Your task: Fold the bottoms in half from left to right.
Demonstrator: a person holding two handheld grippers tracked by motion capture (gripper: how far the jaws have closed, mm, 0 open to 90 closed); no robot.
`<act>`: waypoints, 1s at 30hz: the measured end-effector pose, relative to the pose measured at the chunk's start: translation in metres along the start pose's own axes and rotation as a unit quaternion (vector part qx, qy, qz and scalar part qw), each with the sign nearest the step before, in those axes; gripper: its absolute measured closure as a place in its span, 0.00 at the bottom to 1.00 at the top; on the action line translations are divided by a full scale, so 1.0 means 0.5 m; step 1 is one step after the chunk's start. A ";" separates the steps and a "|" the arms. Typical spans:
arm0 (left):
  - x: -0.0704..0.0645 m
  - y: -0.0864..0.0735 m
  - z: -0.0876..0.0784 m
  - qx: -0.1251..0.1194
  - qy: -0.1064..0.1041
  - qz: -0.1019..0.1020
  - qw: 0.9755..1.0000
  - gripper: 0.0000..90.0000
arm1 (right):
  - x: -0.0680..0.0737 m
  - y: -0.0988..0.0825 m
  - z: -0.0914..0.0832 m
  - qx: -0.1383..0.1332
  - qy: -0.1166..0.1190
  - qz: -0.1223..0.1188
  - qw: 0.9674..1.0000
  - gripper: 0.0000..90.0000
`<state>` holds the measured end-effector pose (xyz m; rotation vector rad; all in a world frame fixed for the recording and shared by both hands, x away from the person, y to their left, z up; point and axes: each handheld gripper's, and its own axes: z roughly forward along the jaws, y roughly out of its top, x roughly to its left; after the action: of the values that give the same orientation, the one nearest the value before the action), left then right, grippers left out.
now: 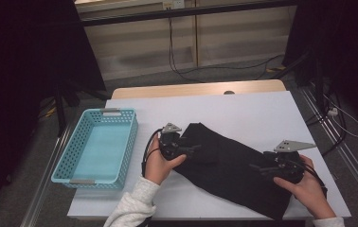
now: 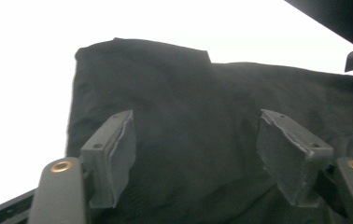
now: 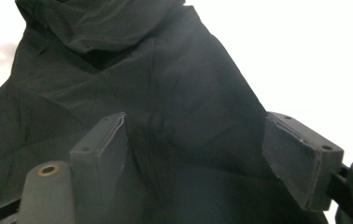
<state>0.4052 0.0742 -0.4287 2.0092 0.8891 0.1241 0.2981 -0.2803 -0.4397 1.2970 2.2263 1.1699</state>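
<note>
Lying diagonally: black cloth point(image 1: 229, 165), long axis far-left to near-right | left claw point(image 1: 193, 147) apart | right claw point(image 1: 257, 168) apart

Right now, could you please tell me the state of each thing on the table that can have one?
Black cloth: lying flat on the table, partly folded, held by nothing.
Blue basket: upright, empty.
Left hand-held gripper: open, over the cloth's folded end.
Right hand-held gripper: open, over the cloth's other end.
</note>
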 end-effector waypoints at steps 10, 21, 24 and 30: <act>0.036 -0.018 -0.046 -0.001 0.037 -0.016 0.999 0.24 | 0.029 0.030 0.041 0.001 0.010 -0.016 1.000 0.28; 0.057 -0.044 -0.072 0.009 0.055 -0.025 0.998 0.21 | 0.068 0.064 0.099 0.009 0.028 -0.044 0.999 0.32; 0.062 -0.050 -0.079 0.015 0.051 -0.029 0.998 0.21 | 0.077 0.072 0.111 0.010 0.034 -0.047 0.998 0.32; 0.064 -0.058 -0.086 0.022 0.051 -0.027 0.998 0.18 | 0.092 0.084 0.131 0.011 0.044 -0.056 0.997 0.33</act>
<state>0.3953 0.1344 -0.4339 2.0323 1.0193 0.1799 0.3372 -0.1990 -0.4418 1.1334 2.3470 1.1856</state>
